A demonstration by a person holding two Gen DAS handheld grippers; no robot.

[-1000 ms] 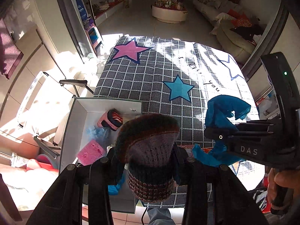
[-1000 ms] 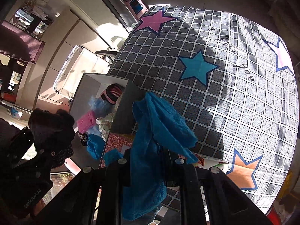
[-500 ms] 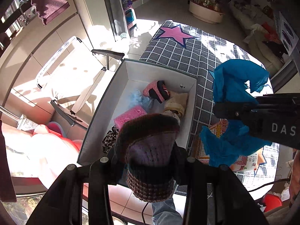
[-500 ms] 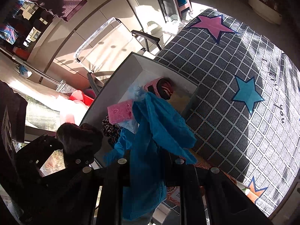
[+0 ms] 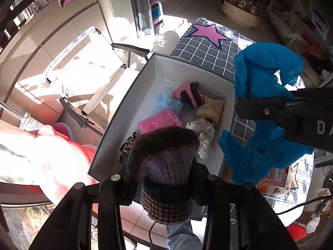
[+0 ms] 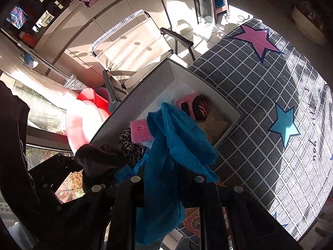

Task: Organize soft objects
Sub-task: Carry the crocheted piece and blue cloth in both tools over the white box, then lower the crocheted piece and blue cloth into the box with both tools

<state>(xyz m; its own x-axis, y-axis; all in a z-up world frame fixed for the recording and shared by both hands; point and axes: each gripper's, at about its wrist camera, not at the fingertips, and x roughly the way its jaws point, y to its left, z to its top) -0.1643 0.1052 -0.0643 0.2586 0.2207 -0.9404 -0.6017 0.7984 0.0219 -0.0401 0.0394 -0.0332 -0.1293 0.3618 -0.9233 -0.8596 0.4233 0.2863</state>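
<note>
My left gripper (image 5: 162, 177) is shut on a brown and purple knitted hat (image 5: 166, 166) and holds it above the near end of a white box (image 5: 133, 95). My right gripper (image 6: 164, 179) is shut on a blue cloth (image 6: 174, 137) and holds it above the box's right side; the cloth also shows in the left wrist view (image 5: 260, 87). The box (image 6: 166, 70) holds a pink sponge (image 5: 159, 120), a pink and black knitted piece (image 5: 187, 93), a beige item (image 5: 212, 108), a polka-dot cloth (image 5: 204, 131) and a leopard-print item (image 5: 127, 148).
The box sits at the left edge of a grey checked cloth with stars (image 6: 270, 87). A patterned packet (image 5: 276, 179) lies right of the box. A folding chair (image 6: 129, 48) and red tubs (image 6: 91, 100) stand on the floor to the left.
Both grippers have swung left from over the checked cloth to over the white box, each still holding its item. The box now lies under both.
</note>
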